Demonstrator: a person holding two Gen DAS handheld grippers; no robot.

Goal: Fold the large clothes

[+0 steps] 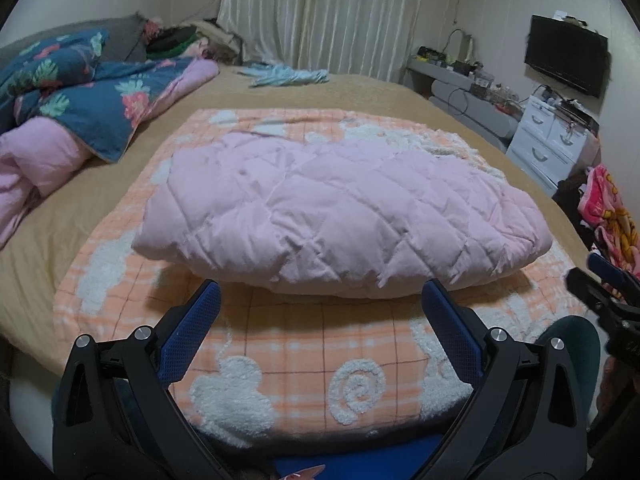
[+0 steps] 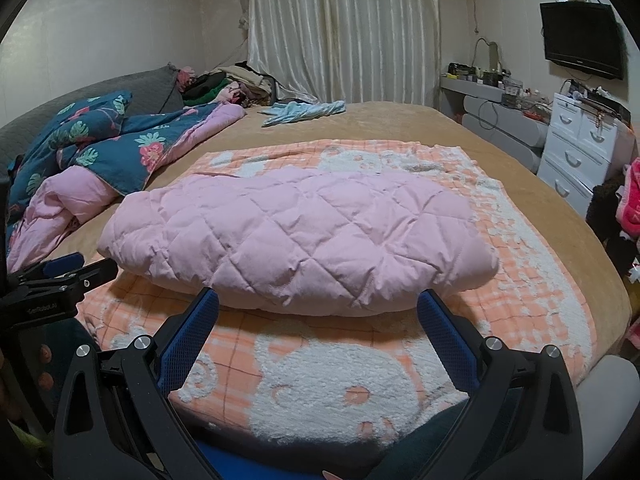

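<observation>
Left claw [image 1: 320, 300] spread wide, empty, hovering low over the orange checked blanket [image 1: 288, 344]. Right claw [image 2: 318, 306] likewise apart, gripping nothing, just beside. Ahead of both, folded pink quilted garment [image 2: 296, 232] lying on that blanket, mid-bed [image 2: 400, 120]. Farther left, rumpled floral duvet [image 2: 100, 140]; beyond, pale curtains [image 2: 344, 28].

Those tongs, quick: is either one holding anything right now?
Left tongs: open, holding nothing.
Right tongs: open, holding nothing, just short of the pink quilted garment.
</observation>
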